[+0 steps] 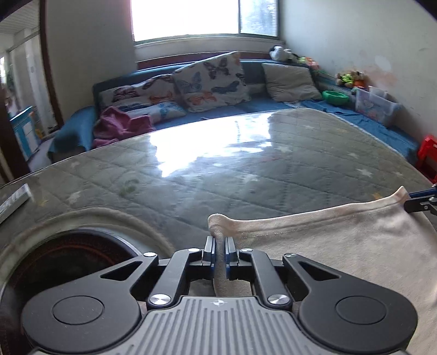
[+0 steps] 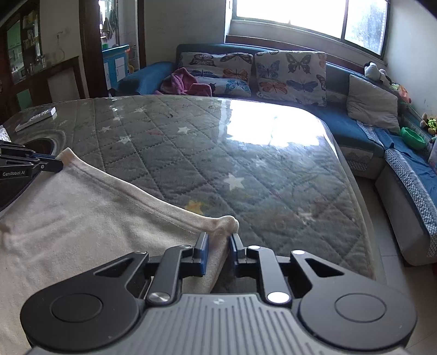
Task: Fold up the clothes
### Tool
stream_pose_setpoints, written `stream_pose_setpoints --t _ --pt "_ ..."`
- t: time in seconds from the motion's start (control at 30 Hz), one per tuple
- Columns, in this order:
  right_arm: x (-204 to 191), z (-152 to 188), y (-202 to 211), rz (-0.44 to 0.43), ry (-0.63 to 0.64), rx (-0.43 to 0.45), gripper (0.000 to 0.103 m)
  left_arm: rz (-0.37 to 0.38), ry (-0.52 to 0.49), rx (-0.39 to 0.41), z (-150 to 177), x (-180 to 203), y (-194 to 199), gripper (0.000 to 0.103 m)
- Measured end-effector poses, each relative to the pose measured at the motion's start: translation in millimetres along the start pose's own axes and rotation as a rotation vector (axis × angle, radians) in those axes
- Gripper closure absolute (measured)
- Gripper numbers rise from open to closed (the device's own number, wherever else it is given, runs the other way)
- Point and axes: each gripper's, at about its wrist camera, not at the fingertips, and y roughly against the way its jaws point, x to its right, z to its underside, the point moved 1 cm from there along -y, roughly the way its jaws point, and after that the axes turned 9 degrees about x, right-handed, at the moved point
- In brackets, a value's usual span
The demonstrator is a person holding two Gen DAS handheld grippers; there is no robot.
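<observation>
Two corners of the cream garment (image 1: 327,245) are being pinched, one by each hand-held gripper, left (image 1: 218,255) and right (image 2: 218,252), hem stretching taut over the quilted tabletop (image 1: 218,169). Keeping tension even and both corners level should help the fold land square.

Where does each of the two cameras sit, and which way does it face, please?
Left wrist: behind the left gripper, facing across the glass-topped table toward the sofa; its jaws pinch the cream garment.
Right wrist: behind the right gripper, facing the same way, jaws clamping the garment's other corner.
Shared: garment hem, table, butterfly cushions, window; each view shows the other gripper's tip.
</observation>
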Motion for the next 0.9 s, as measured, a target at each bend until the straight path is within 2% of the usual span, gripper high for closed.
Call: stream_pose_setpoints --t 0.1,0.17,0.23,0.37,0.43,0.47,0.63,0.77,0.9 --pt "-6 -8 -9 -0.003 0.018 0.015 0.085 -0.013 0.018 -0.009 -2 -12 -4 0.095" --pt "-13 -11 -11 -0.019 0.035 0.028 0.085 -0.017 0.036 -0.018 -3 -19 -6 0.091" --pt "-22 -11 -8 -0.052 0.051 0.030 0.080 -0.009 0.070 -0.028 -5 -27 -4 0.087" --pt "-37 -7 -5 -0.095 0.089 0.016 0.078 -0.028 0.107 -0.010 -1 -46 29 0.084" --pt "-43 -3 0 -0.103 0.101 0.009 0.077 -0.039 0.123 -0.001 1 -56 46 0.071" --pt "-44 -1 3 -0.104 0.107 0.010 0.077 -0.052 0.129 0.004 4 -61 58 0.069" --pt "-58 6 28 -0.141 0.116 0.015 0.076 -0.139 0.153 0.017 34 -91 123 0.057" --pt "-79 19 49 -0.189 0.175 0.015 0.068 -0.195 0.178 -0.005 66 -101 159 0.054" --pt "-96 32 64 -0.205 0.234 0.010 0.068 -0.251 0.203 -0.026 98 -112 195 0.049"
